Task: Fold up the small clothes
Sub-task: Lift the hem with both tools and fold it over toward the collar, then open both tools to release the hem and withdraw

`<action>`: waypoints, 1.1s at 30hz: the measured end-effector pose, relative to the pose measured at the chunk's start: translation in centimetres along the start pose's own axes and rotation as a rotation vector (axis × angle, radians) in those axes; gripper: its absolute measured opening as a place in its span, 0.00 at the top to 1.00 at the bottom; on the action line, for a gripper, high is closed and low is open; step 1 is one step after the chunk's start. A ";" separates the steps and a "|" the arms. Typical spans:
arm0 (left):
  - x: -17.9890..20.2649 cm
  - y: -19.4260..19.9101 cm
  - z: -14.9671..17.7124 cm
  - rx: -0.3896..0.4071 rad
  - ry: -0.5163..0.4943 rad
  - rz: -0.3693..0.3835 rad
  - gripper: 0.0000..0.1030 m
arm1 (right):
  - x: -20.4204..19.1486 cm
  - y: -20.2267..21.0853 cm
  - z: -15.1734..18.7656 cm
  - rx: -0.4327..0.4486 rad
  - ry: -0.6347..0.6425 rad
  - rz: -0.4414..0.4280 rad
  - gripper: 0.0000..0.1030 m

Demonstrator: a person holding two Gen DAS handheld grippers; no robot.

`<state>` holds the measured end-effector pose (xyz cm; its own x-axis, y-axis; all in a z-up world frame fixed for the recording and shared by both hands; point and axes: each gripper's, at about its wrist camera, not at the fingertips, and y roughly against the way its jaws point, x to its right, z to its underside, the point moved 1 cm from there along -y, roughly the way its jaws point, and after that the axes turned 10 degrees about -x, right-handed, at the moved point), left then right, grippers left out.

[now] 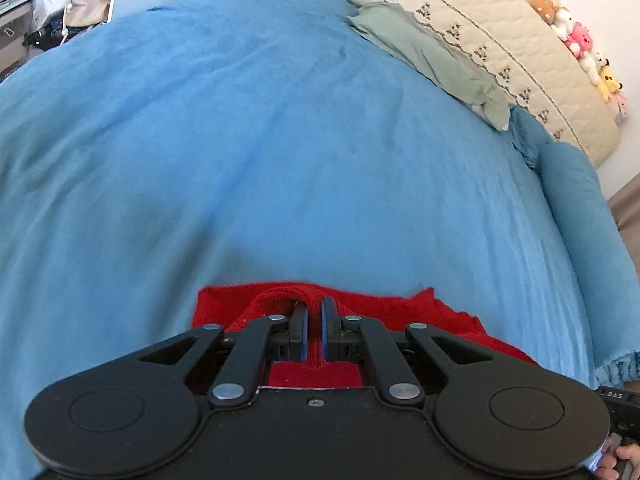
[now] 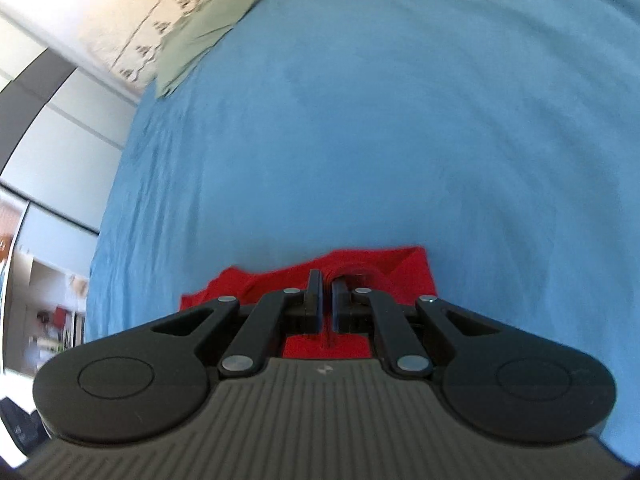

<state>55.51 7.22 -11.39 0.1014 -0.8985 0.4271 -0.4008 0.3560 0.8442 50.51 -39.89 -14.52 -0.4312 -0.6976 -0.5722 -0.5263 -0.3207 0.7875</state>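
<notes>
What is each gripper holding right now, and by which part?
Both hold the red garment. The left gripper and the right gripper each pinch a raised fold of it near one edge; which part cannot be told.

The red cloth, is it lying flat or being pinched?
Pinched. The left hand-held gripper and right hand-held gripper are each shut on bunched folds of the red cloth above the blue bedspread.

red garment (image 1: pixel 400 308) mostly hidden behind tongs, bedspread (image 2: pixel 400 120) blurred

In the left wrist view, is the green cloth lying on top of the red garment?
No. The green cloth lies far up the blue bed cover by the pillow, while the red garment sits at the left gripper.
</notes>
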 end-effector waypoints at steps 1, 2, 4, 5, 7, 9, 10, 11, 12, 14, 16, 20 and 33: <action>0.2 0.0 -0.4 0.000 0.004 0.001 0.94 | 0.1 -0.4 -0.4 0.002 -0.003 -0.005 0.81; 0.1 -0.1 -0.6 0.002 0.010 -0.001 0.94 | 0.0 -0.6 -0.6 0.004 0.001 -0.003 0.81; 0.1 -0.3 -0.8 -0.007 0.009 -0.019 0.94 | -0.4 -0.8 -0.9 0.008 0.014 -0.002 0.81; 0.1 -0.8 -1.0 -0.012 0.010 -0.028 0.94 | -0.5 -0.9 -1.0 0.004 0.018 0.001 0.81; 0.3 -1.6 -1.2 -0.015 0.011 -0.038 0.93 | -0.6 -1.6 -1.2 -0.006 0.031 0.017 0.81; 0.3 -1.7 -1.1 -0.010 0.019 -0.049 0.78 | -0.9 -2.5 -1.3 -0.006 0.044 0.036 0.81; 0.3 -1.7 -1.1 -0.003 0.024 -0.051 0.65 | -0.9 -2.8 -1.3 -0.006 0.047 0.040 0.80; 0.2 -1.5 -1.0 0.009 0.025 -0.050 0.38 | -0.9 -3.1 -1.3 -0.006 0.052 0.046 0.78; 0.2 -1.1 -0.8 0.027 0.022 -0.052 0.26 | -0.9 -3.2 -1.2 -0.001 0.058 0.049 0.78; 0.5 -0.2 -0.7 0.049 0.000 -0.064 0.20 | -1.2 -3.4 -1.1 0.006 0.074 0.052 0.47; 1.0 0.9 -0.3 0.065 -0.042 -0.081 0.19 | -1.4 -2.6 -0.7 0.048 0.096 0.063 0.17; 3.5 3.3 3.1 0.100 -0.216 -0.151 0.00 | -3.5 0.6 1.3 0.186 0.228 0.109 0.00; 2.4 -1.6 13.0 -0.004 -0.465 -0.333 0.00 | -5.0 -5.4 13.5 0.137 0.693 0.347 0.00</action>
<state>44.53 1.17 -15.93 -0.1903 -0.9805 -0.0493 -0.4123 0.0343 0.9104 45.61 -25.99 -18.99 -0.0556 -0.9984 0.0096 -0.5505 0.0387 0.8339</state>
